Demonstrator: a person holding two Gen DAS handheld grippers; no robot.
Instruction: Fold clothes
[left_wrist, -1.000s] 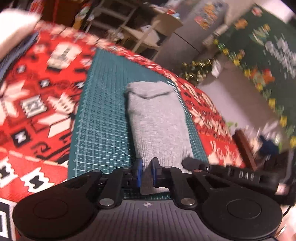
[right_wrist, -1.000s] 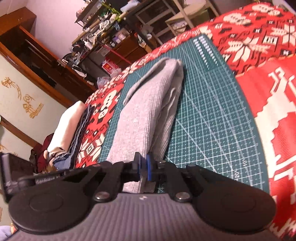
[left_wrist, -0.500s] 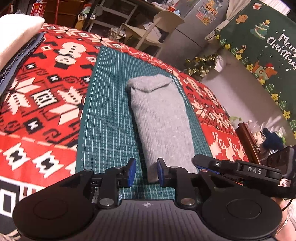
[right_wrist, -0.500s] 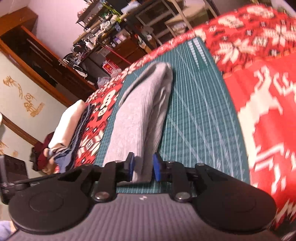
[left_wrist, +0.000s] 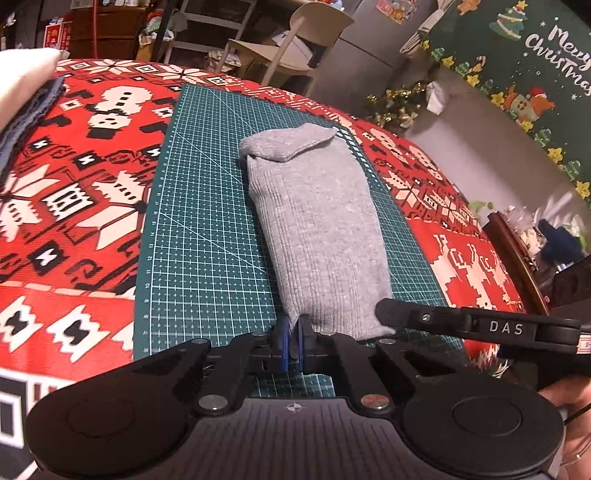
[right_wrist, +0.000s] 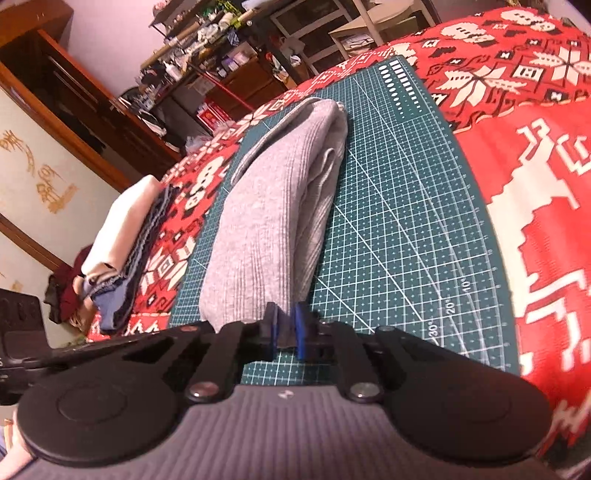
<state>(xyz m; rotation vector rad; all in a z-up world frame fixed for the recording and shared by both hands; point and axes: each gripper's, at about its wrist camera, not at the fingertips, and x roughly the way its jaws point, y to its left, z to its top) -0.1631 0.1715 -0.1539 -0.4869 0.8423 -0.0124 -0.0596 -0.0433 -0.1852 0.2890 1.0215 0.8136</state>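
Note:
A grey ribbed knit garment (left_wrist: 317, 221) lies folded into a long narrow bundle on the green cutting mat (left_wrist: 207, 229). Its far end carries a flap. My left gripper (left_wrist: 291, 338) is shut, its blue pads pinching the near left corner of the bundle. In the right wrist view the same garment (right_wrist: 266, 214) runs away from my right gripper (right_wrist: 285, 330), whose jaws are closing with a fold of the near right corner pressed between the pads. One of the right gripper's fingers (left_wrist: 424, 317) shows at the bundle's near right in the left wrist view.
A red patterned tablecloth (left_wrist: 74, 192) lies under the mat (right_wrist: 406, 206). A stack of folded clothes (right_wrist: 125, 236) sits on the cloth left of the mat. A chair (left_wrist: 295, 33), cluttered shelves (right_wrist: 207, 40) and a green Christmas banner (left_wrist: 517, 62) stand beyond the table.
Both grippers held the garment's near end a second ago, opened half a second ago, and have closed on it again. Neither hand has shifted much.

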